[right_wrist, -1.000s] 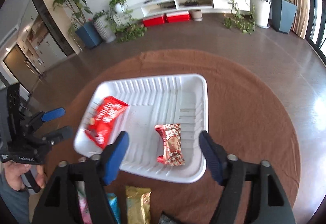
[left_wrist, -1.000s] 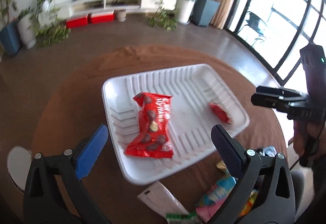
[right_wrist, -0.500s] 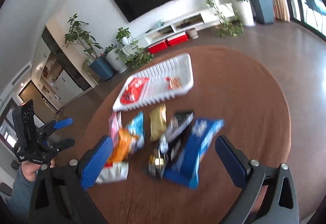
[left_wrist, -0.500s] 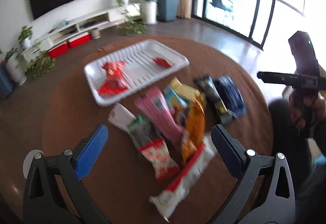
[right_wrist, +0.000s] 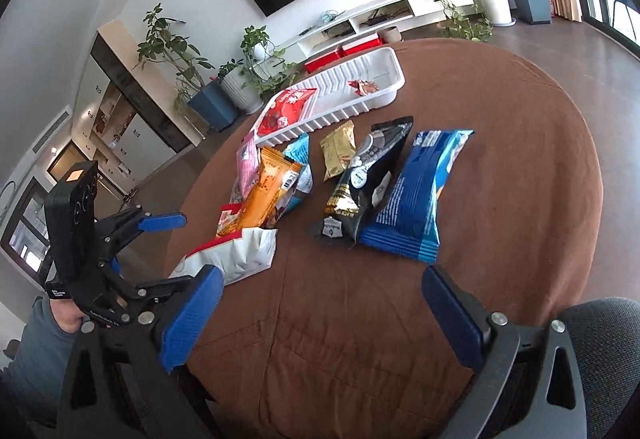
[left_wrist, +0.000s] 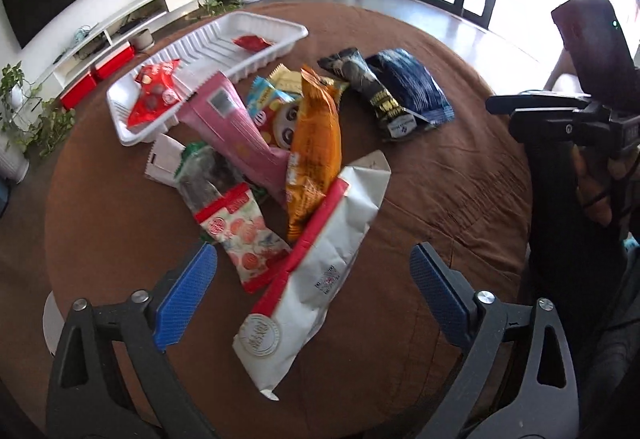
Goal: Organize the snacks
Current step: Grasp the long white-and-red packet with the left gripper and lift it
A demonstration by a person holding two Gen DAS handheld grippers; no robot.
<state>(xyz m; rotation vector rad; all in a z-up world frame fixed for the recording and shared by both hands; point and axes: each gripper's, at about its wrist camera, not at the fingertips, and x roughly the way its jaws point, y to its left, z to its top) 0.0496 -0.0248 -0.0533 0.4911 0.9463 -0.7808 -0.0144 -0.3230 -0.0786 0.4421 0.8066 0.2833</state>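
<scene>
A white tray [left_wrist: 296,29] [right_wrist: 384,99] at the table's far side holds a red chocolate pack [left_wrist: 154,95] [right_wrist: 286,111] and a small red packet [left_wrist: 252,41]. Nearer me lie loose snacks: a white-and-red bag [left_wrist: 320,259] [right_wrist: 240,255], an orange bag [left_wrist: 316,143], a pink pack [left_wrist: 232,131], a black bag [right_wrist: 364,175] and a blue bag [right_wrist: 416,191]. My left gripper [left_wrist: 310,259] hovers over the white-and-red bag, its jaws closing but wide apart and touching nothing. My right gripper [right_wrist: 322,279] stands open over bare cloth near the blue bag.
The round table wears a brown cloth [right_wrist: 520,159]. A grey chair [right_wrist: 600,339] sits at its near right edge. A gold packet [right_wrist: 340,149] and a peach-print candy pack [left_wrist: 244,235] lie in the pile. Potted plants and a low TV unit stand beyond.
Both grippers have pulled back from over the tray to the near side of the table, bringing the snack pile into view. The right jaws have widened.
</scene>
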